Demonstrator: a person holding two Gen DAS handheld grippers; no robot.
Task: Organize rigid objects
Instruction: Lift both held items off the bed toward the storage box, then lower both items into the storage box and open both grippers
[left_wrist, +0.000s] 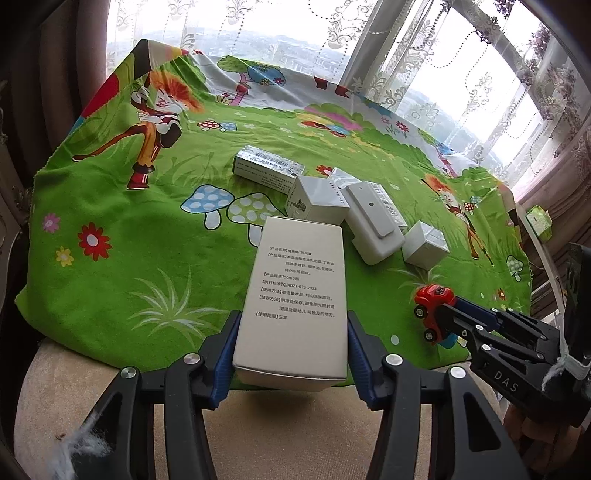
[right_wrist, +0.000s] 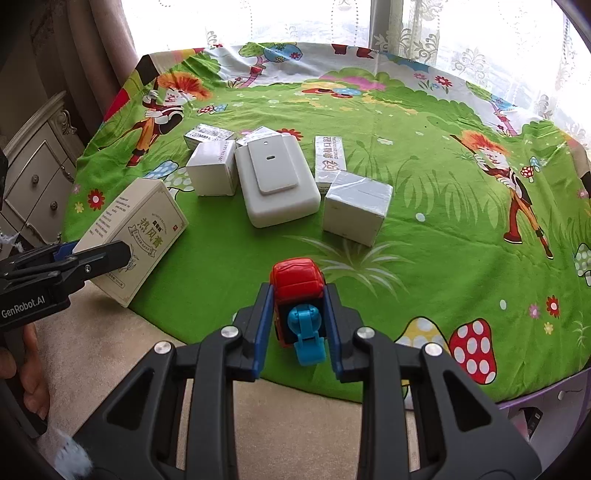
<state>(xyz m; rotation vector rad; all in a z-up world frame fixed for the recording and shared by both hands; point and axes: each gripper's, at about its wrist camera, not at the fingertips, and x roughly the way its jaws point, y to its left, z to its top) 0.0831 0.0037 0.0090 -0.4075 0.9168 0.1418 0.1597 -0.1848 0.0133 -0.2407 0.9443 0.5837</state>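
Observation:
A tall cream carton (left_wrist: 299, 280) with printed text is tilted up over the near edge of the table, and my left gripper (left_wrist: 293, 321) is shut on its lower sides. The right wrist view shows the same carton (right_wrist: 147, 221) at the left with the left gripper (right_wrist: 110, 258) on it. A small red toy car (right_wrist: 295, 277) with a blue part at its rear sits between the blue pads of my right gripper (right_wrist: 299, 291), which is shut on it just above the green cloth. The left wrist view shows the car (left_wrist: 432, 295) held off to the right.
On the cartoon-print green cloth (right_wrist: 443, 221) lie a white flat device (right_wrist: 277, 184), a white cube box (right_wrist: 214, 168), a silver-wrapped box (right_wrist: 356, 206), a long printed box (right_wrist: 328, 158) and a barcode box (right_wrist: 207, 134). A carved cabinet (right_wrist: 37, 173) stands left; windows lie beyond.

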